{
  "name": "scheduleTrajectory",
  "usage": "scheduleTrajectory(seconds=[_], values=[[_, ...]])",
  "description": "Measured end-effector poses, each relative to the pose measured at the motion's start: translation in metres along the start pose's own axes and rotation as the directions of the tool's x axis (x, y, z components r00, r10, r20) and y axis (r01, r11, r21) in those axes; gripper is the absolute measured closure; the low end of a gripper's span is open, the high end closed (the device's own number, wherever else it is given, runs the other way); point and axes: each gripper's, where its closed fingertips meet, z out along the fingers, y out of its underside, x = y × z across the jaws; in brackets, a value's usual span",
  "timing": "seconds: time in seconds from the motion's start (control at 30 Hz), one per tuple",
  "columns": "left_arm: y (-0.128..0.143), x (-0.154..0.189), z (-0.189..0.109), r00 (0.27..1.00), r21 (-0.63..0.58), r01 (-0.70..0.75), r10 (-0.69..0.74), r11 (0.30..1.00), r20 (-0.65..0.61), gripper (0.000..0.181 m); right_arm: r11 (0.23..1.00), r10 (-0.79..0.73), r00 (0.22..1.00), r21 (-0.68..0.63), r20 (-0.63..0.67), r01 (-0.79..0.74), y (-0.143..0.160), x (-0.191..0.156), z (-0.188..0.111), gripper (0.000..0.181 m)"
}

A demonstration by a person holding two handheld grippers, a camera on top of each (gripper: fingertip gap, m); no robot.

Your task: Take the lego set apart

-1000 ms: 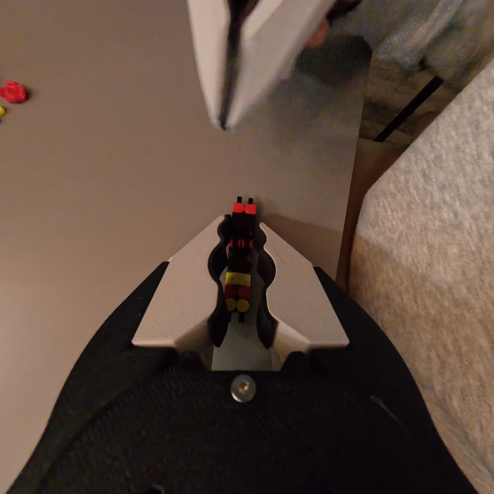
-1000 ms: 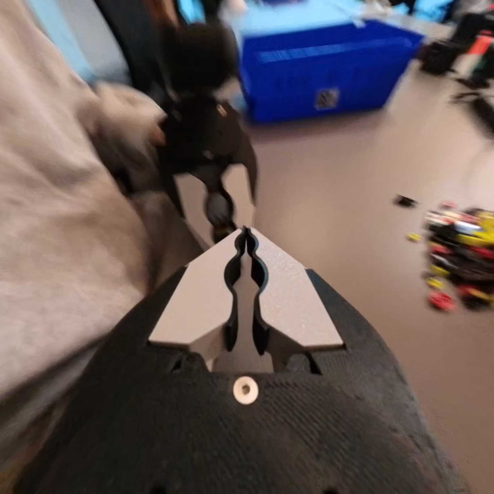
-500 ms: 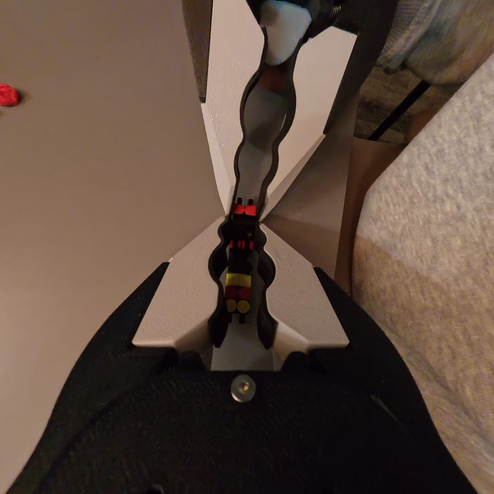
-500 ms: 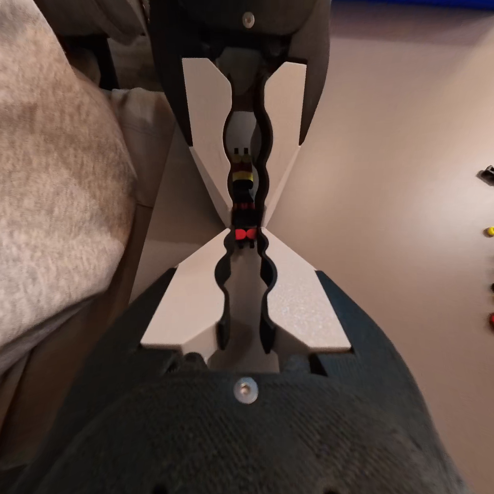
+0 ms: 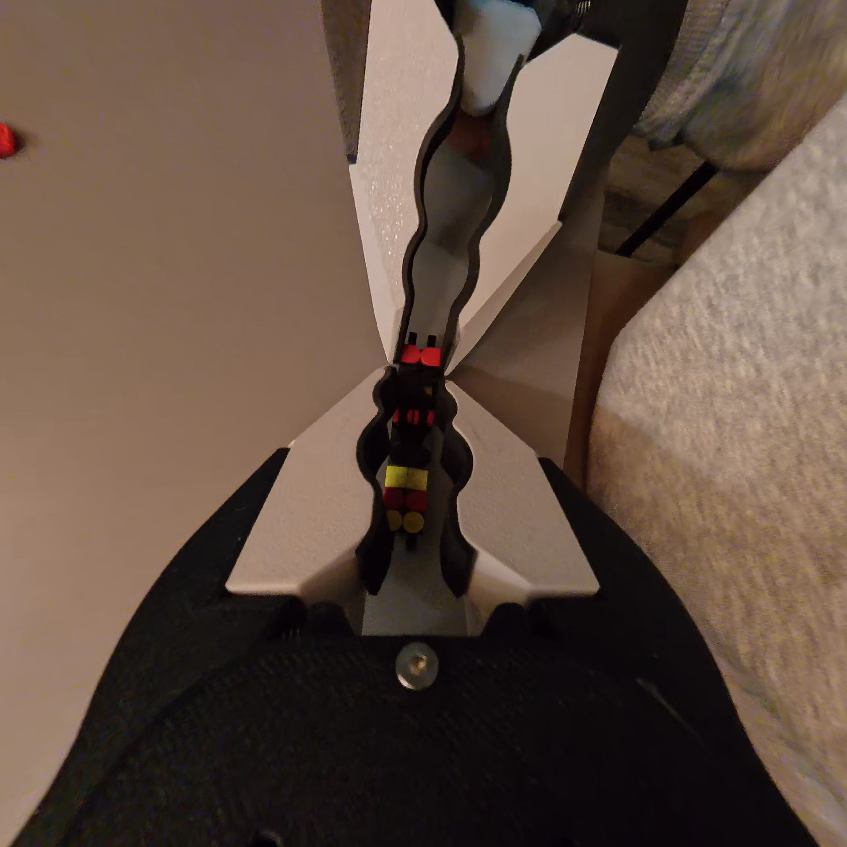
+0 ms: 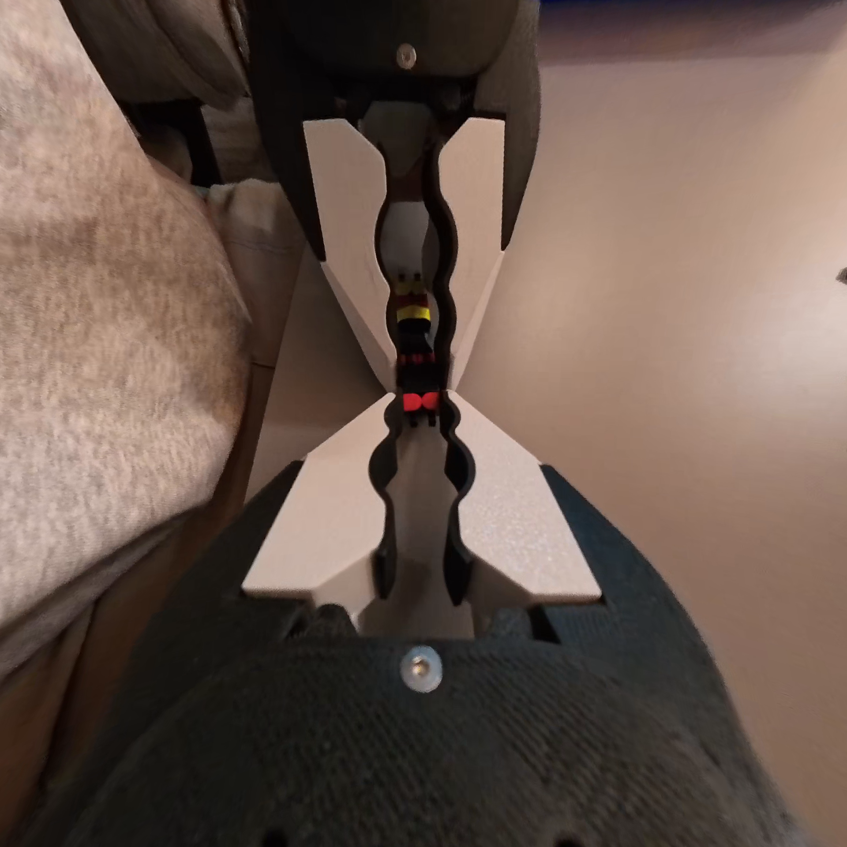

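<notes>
A second ago my right claw (image 6: 419,415) hung blurred and shut well off; now it sits tip to tip with my left claw (image 5: 415,380). The left claw is clamped along the lego stack (image 5: 409,458), a slim black column banded with matte red and yellow studs. The right claw's wavy black pads close on the stack's red end (image 6: 420,401), above the smooth tan counter (image 5: 183,275).
</notes>
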Motion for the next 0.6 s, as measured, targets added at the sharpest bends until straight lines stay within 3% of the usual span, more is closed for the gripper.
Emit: scheduleTrajectory(seconds=[0.03, 0.53, 0.6], values=[[0.0, 0.0, 0.0, 1.0, -0.003, -0.01, 0.01, 1.0, 0.01, 0.16, 1.0, 0.003, 1.0, 0.001, 0.001, -0.003, 0.0, 0.0, 0.0, 0.169], [0.001, -0.002, 0.002, 0.998, -0.006, -0.023, 0.024, 1.0, 0.054, 0.159, 0.999, 0.037, 0.999, 0.028, 0.016, -0.038, -0.001, -0.002, -0.007, 0.169], [0.001, -0.003, 0.002, 0.998, -0.008, -0.02, 0.021, 1.0, 0.053, 0.159, 0.997, 0.052, 0.998, 0.049, 0.021, -0.053, -0.005, -0.002, -0.012, 0.177]])
